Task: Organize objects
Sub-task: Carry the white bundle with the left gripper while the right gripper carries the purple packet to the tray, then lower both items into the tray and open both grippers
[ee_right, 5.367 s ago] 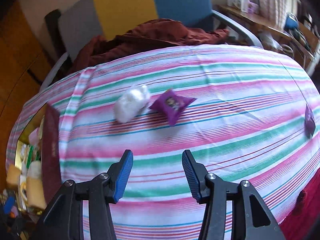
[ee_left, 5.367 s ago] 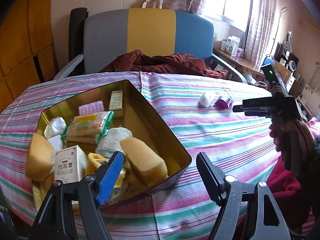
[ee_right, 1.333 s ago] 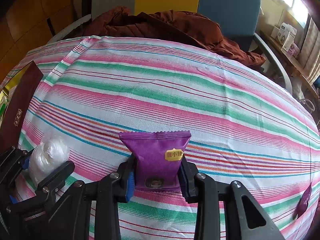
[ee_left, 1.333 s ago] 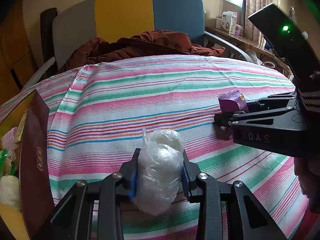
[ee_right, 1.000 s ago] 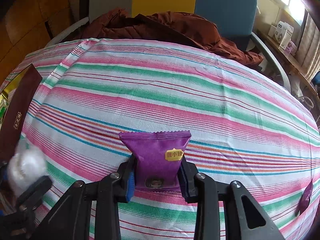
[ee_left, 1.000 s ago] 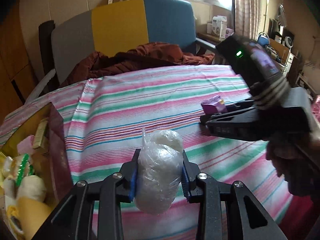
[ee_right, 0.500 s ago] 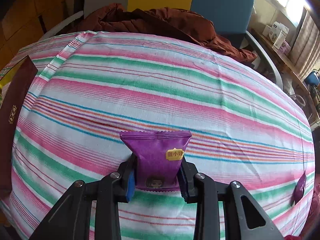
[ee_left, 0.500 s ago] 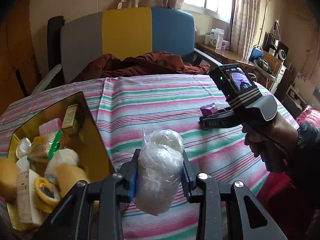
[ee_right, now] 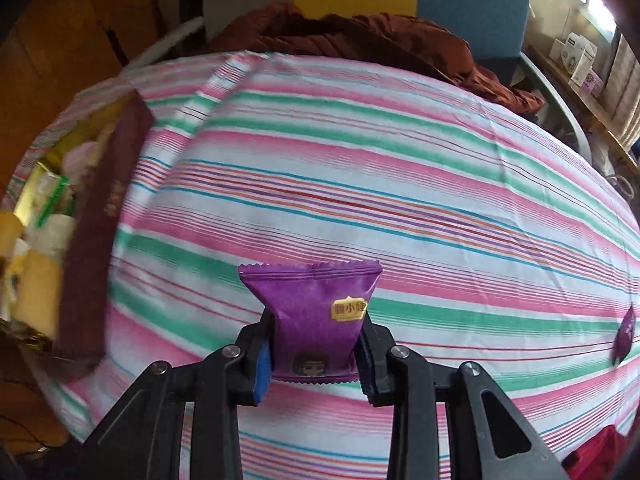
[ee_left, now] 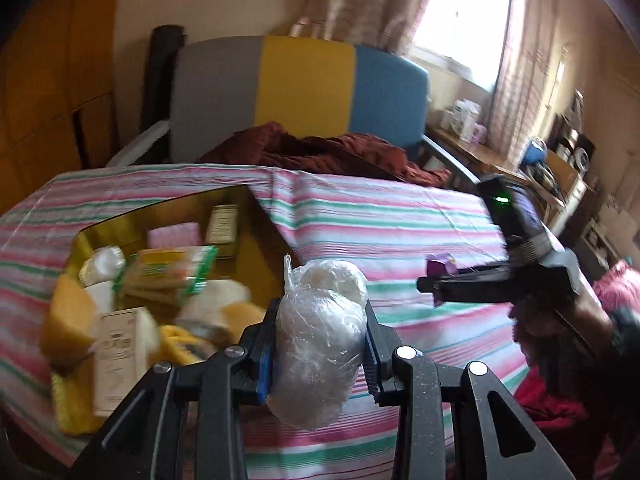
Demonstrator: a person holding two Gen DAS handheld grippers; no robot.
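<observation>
My left gripper (ee_left: 320, 340) is shut on a white lump wrapped in clear plastic (ee_left: 320, 340), held above the striped tablecloth just right of the gold-lined box (ee_left: 256, 216). That box is crowded with several snacks, sponges and small cartons. My right gripper (ee_right: 314, 346) is shut on a purple snack packet (ee_right: 316, 308), lifted over the cloth. In the left wrist view the right gripper (ee_left: 432, 284) shows at the right with the purple packet (ee_left: 440, 264) at its tip. In the right wrist view the box's maroon wall (ee_right: 104, 220) stands at the left.
A striped tablecloth (ee_right: 400, 168) covers the round table. Another small purple packet (ee_right: 624, 336) lies near its right edge. Behind the table stands a grey, yellow and blue chair (ee_left: 304, 92) with a brown garment (ee_left: 320, 152) on it. A cluttered side table (ee_left: 472, 136) sits by the window.
My left gripper has swung left toward the box with the wrapped lump; the box now fills the left of its view. My right gripper has carried the purple packet leftward, bringing the box into its view.
</observation>
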